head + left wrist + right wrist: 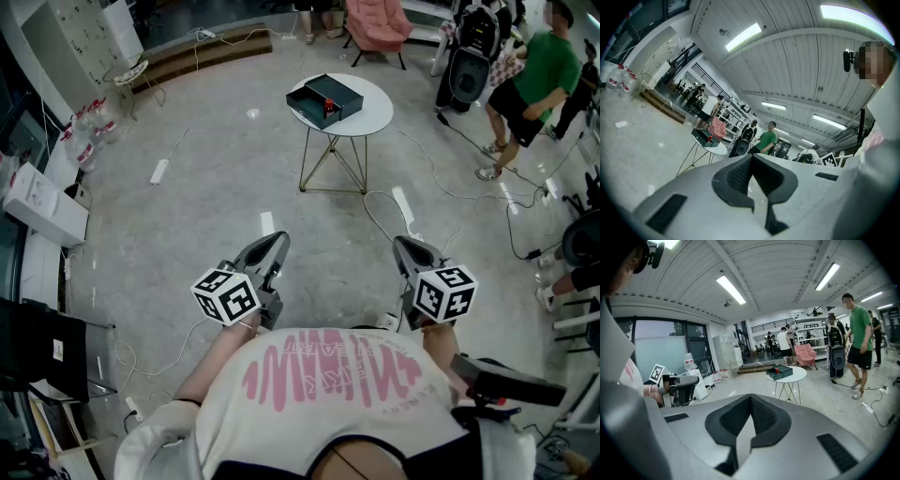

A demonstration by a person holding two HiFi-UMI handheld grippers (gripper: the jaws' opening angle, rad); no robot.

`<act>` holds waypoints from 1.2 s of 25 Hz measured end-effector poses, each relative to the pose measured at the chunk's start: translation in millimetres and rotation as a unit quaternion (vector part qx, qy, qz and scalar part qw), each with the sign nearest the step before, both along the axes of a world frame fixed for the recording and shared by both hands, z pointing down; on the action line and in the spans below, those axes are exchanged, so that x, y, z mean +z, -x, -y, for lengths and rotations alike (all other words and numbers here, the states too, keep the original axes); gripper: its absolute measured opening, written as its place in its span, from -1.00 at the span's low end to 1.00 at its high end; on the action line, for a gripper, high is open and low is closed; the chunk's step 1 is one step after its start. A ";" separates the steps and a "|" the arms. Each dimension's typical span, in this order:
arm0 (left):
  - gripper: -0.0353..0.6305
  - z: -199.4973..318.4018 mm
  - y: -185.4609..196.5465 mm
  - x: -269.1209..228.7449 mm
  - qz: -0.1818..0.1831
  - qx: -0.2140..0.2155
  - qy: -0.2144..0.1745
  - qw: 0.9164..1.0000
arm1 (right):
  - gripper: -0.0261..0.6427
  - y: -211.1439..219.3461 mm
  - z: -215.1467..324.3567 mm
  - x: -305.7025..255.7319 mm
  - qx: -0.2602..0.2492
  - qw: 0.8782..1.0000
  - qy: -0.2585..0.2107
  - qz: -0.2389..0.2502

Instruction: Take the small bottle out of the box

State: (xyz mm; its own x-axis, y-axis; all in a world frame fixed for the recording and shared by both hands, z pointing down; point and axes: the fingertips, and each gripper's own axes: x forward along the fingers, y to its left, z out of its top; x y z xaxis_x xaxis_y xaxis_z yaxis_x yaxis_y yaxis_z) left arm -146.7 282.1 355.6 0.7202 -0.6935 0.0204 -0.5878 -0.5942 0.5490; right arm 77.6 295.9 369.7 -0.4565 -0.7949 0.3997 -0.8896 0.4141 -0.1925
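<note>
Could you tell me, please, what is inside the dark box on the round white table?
Inside the box a small red object shows, probably the small bottle. Its base sits behind the box's wall, and the dark interior shows nothing else clearly.

Glossy grey floor (216,178), round white table (373,114), pink armchair (377,22), ceiling strip lights (732,289)

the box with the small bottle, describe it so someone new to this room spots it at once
On the open grey floor stands a round white table on thin metal legs, near a pink chair. The box is the dark green open one on top, alone on that table, with a small red thing inside, likely the small bottle.
</note>
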 end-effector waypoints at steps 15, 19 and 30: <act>-0.87 -2.7 4.2 -6.7 -0.016 -0.005 -0.003 1.000 | -0.91 -7.3 -4.2 -5.4 0.010 1.000 -0.003 0.019; -0.87 -5.8 4.1 -5.9 -0.021 -0.005 -0.006 1.000 | -0.91 -10.4 -5.7 -3.2 0.019 0.998 0.003 0.056; -0.88 15.3 9.2 -5.3 -0.037 -0.014 -0.001 0.999 | -0.91 -12.5 19.9 4.5 0.022 0.996 0.028 0.084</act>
State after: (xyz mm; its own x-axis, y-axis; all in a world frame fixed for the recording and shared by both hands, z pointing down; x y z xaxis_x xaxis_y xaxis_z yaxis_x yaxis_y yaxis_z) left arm -156.0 266.8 350.3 0.7006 -0.7127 -0.0332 -0.5613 -0.5793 0.5911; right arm 90.1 276.0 374.3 -0.4861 -0.7943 0.3644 -0.8599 0.3606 -0.3612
